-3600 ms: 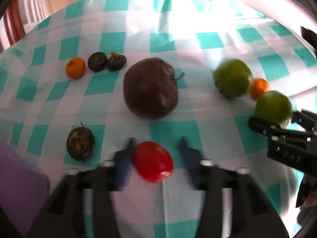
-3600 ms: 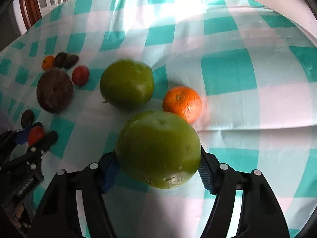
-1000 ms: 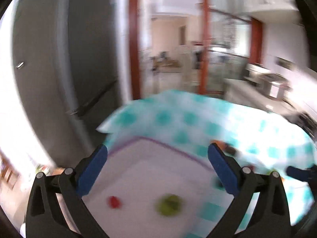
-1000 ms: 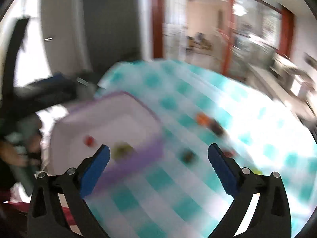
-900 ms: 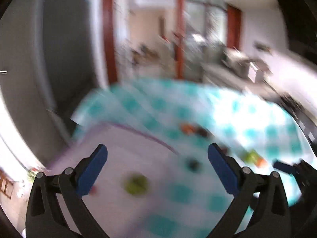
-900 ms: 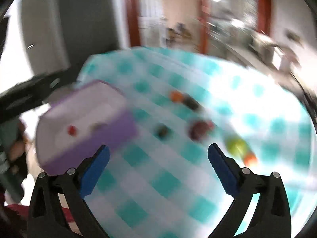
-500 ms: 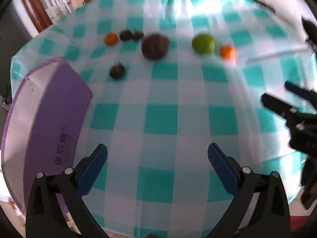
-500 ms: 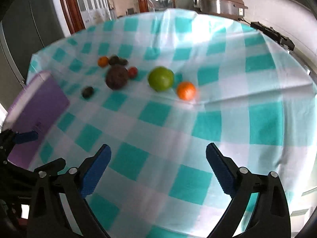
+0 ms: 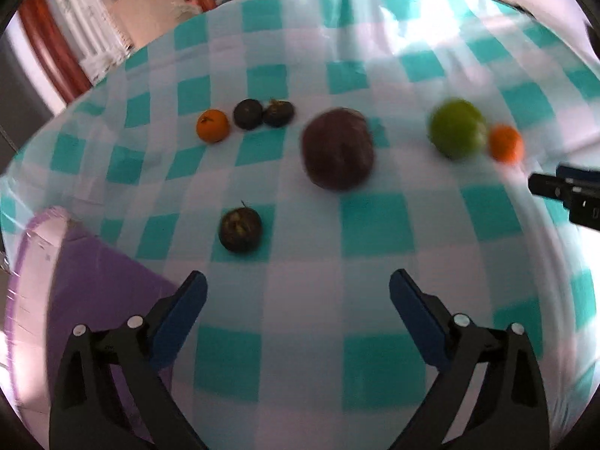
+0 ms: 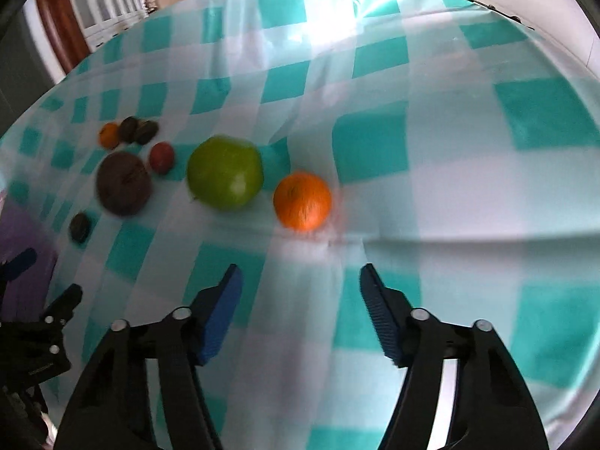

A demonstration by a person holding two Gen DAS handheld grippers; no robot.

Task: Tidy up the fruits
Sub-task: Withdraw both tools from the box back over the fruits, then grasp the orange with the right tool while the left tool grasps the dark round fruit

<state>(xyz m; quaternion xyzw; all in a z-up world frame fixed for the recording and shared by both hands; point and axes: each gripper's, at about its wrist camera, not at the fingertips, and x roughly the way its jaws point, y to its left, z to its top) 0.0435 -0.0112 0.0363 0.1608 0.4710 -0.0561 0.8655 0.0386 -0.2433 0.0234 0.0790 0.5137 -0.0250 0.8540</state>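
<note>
Fruit lies on a teal-and-white checked cloth. In the left wrist view my left gripper (image 9: 298, 288) hangs above the cloth, jaws wide and closing slightly, nothing between them. Ahead lie a small dark fruit (image 9: 240, 229), a big maroon fruit (image 9: 337, 149), a small orange (image 9: 212, 125), two dark fruits (image 9: 247, 113), a green apple (image 9: 457, 133) and an orange (image 9: 506, 143). In the right wrist view my right gripper (image 10: 300, 281) is closing on empty air, just short of the orange (image 10: 302, 200). The green apple (image 10: 224, 177) and a red fruit (image 10: 161, 156) lie left of it.
A purple bin (image 9: 86, 300) stands at the lower left in the left wrist view, close to my left finger. Each gripper shows at the edge of the other's view. The table's far edge drops off toward a room with red-framed doors.
Both grippers have swung from above the purple bin, where a red and a green fruit lie, down toward the fruit on the cloth. The right jaws have narrowed.
</note>
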